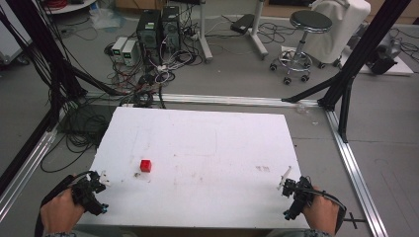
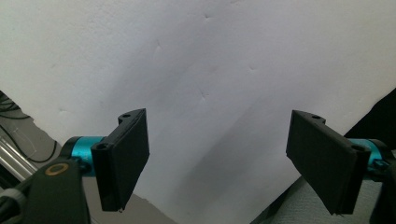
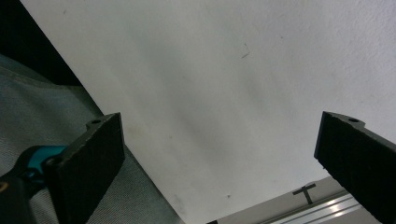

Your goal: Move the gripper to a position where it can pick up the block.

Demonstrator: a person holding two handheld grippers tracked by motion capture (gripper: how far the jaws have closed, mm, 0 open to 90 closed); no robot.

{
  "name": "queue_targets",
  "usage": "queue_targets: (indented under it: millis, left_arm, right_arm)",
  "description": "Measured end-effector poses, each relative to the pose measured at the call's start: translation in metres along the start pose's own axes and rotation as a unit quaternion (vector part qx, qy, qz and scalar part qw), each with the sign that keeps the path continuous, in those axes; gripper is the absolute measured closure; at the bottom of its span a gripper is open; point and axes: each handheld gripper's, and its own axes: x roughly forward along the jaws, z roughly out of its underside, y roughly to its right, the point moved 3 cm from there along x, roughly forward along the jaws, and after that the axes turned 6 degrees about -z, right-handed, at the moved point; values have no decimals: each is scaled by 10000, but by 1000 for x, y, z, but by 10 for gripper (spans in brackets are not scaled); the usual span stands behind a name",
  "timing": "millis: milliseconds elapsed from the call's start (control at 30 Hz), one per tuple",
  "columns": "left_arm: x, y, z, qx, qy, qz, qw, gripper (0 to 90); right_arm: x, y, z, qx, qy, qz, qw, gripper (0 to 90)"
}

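Note:
A small red cube (image 1: 145, 165) sits on the white table (image 1: 207, 143), left of centre and toward the front. My left gripper (image 1: 91, 191) hovers over the table's front left corner, a short way left of and nearer than the cube. In the left gripper view it (image 2: 219, 140) is open, with bare white table between its jaws. My right gripper (image 1: 295, 195) is held over the front right corner, far from the cube. In the right gripper view it (image 3: 224, 140) is wide open over bare table, holding nothing.
Faint smudges (image 1: 263, 168) mark the table right of centre, and a dark speck (image 1: 137, 174) lies beside the cube. Beyond the far edge stand computer towers (image 1: 159, 27), tangled cables (image 1: 143, 79) and a stool (image 1: 302, 42). Black frame posts (image 1: 360, 54) and aluminium rails (image 1: 353, 163) flank the table.

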Motion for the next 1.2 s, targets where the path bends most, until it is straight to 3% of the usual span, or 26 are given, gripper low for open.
queue_targets:
  millis: [167, 367, 767, 900, 1067, 1200]
  left_arm:
    - [0, 0, 0, -13, 21, 5, 10000, 216]
    - [-8, -4, 0, 21, 264, 76, 9996, 216]
    - [-9, -21, 0, 67, 115, 236, 9996, 216]
    - [-11, -29, -5, 368, 6, 285, 9989, 216]
    - [-9, -38, -18, 482, 2, 372, 9981, 216]
    - [-6, -45, -29, 764, 17, 448, 9961, 216]
  right_arm:
    - [0, 0, 0, -53, 30, -21, 10000, 11]
    - [-4, 0, 2, -63, 92, 9, 9999, 12]
    - [-4, 0, 0, -60, 140, -12, 9999, 12]
    - [-3, 0, 0, -51, 138, -34, 9999, 12]
    - [-2, 0, -1, -74, 134, -39, 9999, 12]
    - [-3, 0, -1, -54, 141, -46, 9999, 11]
